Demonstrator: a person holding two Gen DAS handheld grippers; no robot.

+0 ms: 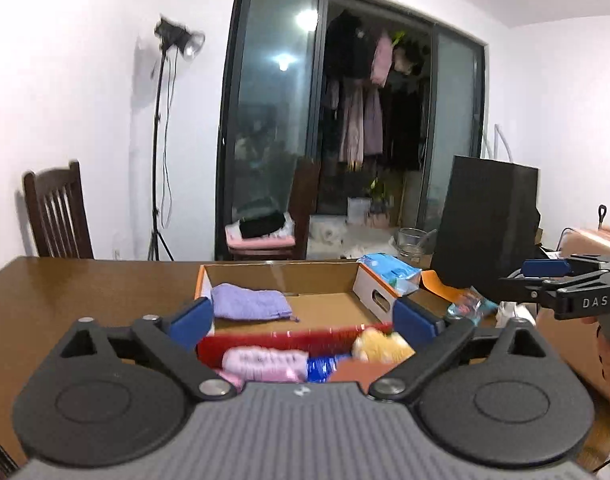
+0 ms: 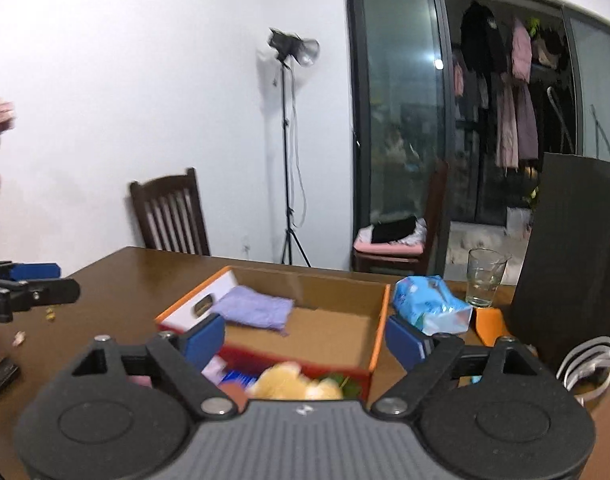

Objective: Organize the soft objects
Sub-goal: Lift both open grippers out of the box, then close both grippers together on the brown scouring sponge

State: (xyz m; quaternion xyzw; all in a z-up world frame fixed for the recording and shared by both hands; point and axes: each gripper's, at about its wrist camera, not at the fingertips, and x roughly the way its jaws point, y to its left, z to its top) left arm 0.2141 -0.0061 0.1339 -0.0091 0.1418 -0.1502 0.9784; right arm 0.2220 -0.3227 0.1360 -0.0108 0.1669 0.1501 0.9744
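Observation:
A folded lilac cloth (image 1: 249, 301) (image 2: 255, 309) lies in the back left of a cardboard box (image 1: 325, 272) (image 2: 379, 320) with an orange rim on the brown table. In front of it a red container (image 1: 289, 340) (image 2: 345, 374) holds a pink cloth (image 1: 265, 362), a blue packet (image 1: 319, 366) and a yellow plush toy (image 1: 381, 346) (image 2: 293, 382). My left gripper (image 1: 307, 316) hovers open above the red container, nothing between its blue pads. My right gripper (image 2: 305, 336) is likewise open and empty above it; its tip also shows at the left wrist view's right edge.
A blue tissue pack (image 1: 391, 272) (image 2: 429, 304) lies right of the box. A drinking glass (image 2: 485, 278), a black upright board (image 2: 577, 256) and white cables (image 2: 589, 364) stand at the right. Dark chairs (image 2: 171, 214) and a lamp stand (image 2: 289, 160) are beyond the table (image 1: 85, 292).

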